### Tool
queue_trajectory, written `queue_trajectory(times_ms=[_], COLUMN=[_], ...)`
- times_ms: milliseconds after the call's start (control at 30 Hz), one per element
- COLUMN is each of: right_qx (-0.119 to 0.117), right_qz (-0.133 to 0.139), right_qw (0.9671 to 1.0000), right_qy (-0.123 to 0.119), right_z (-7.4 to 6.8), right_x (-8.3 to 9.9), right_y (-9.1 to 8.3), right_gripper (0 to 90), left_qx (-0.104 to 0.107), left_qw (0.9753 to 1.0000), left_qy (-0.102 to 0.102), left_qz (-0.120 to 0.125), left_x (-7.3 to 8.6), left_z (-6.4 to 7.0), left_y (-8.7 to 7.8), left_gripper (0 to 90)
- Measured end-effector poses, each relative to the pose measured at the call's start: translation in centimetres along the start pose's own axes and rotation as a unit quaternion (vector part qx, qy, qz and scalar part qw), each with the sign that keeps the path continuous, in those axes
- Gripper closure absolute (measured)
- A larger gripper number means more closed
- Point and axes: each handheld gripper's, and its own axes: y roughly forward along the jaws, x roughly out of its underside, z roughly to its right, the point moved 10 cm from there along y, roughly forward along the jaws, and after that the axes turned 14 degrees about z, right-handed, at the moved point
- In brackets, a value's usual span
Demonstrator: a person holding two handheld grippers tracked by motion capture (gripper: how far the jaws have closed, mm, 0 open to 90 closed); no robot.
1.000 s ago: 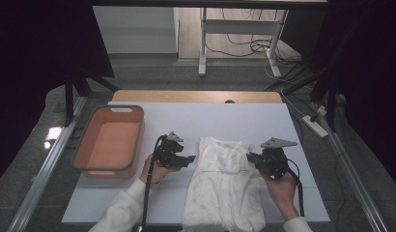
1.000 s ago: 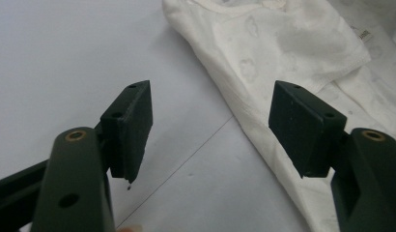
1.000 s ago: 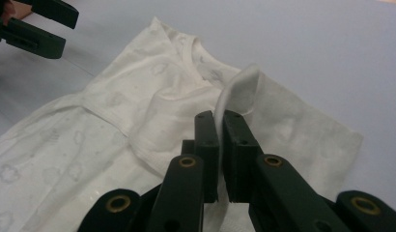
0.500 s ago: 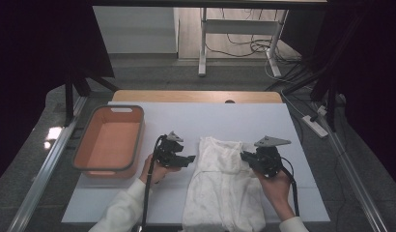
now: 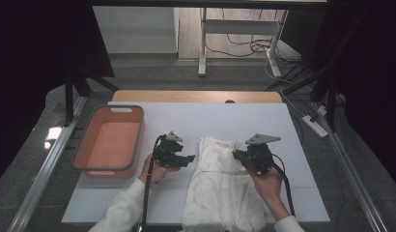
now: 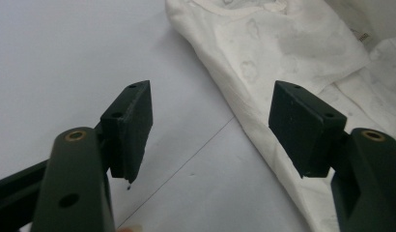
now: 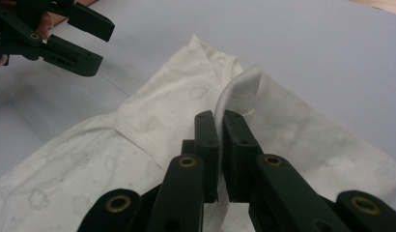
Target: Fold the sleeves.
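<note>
Two grippers work a white garment [image 5: 224, 188] spread on the bench [image 5: 292, 145], and going left to right the scene starts with the orange tub [image 5: 109, 145] standing apart at the bench's left side, nothing in it that I can make out. Next comes the left gripper [image 5: 189, 158], held just beside the garment's left edge; it sits where it sat a second ago, and in the left gripper view its jaws stand wide apart over bare bench with the cloth's edge [image 6: 263, 111] running just under the right-hand jaw, nothing between them. The garment lies flat, neck end away from the person, hem toward the near edge. Farthest right, the right gripper [image 5: 237, 155] has crept inward toward the cloth's middle over the last second; in the right gripper view its jaws are clamped tight on a raised flap of the fabric [image 7: 239, 92], which stands up above them. That inward drift with the edge pinched reads as a fold of the right side beginning, while the left side waits ungrasped.
</note>
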Motion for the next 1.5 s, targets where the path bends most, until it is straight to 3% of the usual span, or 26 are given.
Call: queue_trajectory(times_ms=[267,500,800,867,900,967,1000,1167,1500], right_qx=[-0.013,-0.014,-0.014,-0.016,-0.028,-0.03,-0.03,-0.025,-0.033], right_qz=[-0.008,-0.028,-0.031,-0.034,-0.033,-0.028,-0.017,0.005,0.022], right_qw=[0.9998,0.9994,0.9993,0.9991,0.9989,0.9989,0.9991,0.9997,0.9992], right_qy=[-0.011,-0.014,-0.016,-0.018,-0.019,-0.022,-0.024,-0.007,-0.01], right_z=[-1.0,-1.1,-1.1,-1.3,-1.8,-2.0,-1.9,-0.7,0.6], right_x=[-0.2,0.8,0.7,0.6,0.5,0.3,-0.1,-0.8,-0.7], right_y=[1.6,3.1,4.0,4.4,4.7,4.7,4.3,3.0,1.1], right_gripper=[85.3,85.3,83.2,79.0,67.1,61.7,53.7,45.2,39.4], left_qx=[-0.002,-0.003,-0.003,-0.003,-0.003,-0.004,-0.004,-0.005,-0.003], left_qw=[1.0,1.0,1.0,1.0,1.0,1.0,1.0,1.0,0.9999], left_qy=[-0.003,-0.003,-0.003,-0.003,-0.003,-0.003,-0.004,-0.005,0.001], left_qz=[0.003,0.004,0.004,0.004,0.004,0.004,0.006,0.006,0.014], left_x=[0.0,-0.1,-0.1,-0.1,-0.1,-0.1,-0.1,-0.1,-0.4], left_z=[-0.1,-0.1,-0.2,-0.2,-0.3,-0.3,-0.3,-0.3,-0.2], left_y=[-0.2,-0.2,-0.3,-0.3,-0.3,-0.4,-0.4,-0.4,-0.4], left_gripper=[32.7,32.7,32.7,32.7,32.7,32.7,32.7,32.7,32.2])
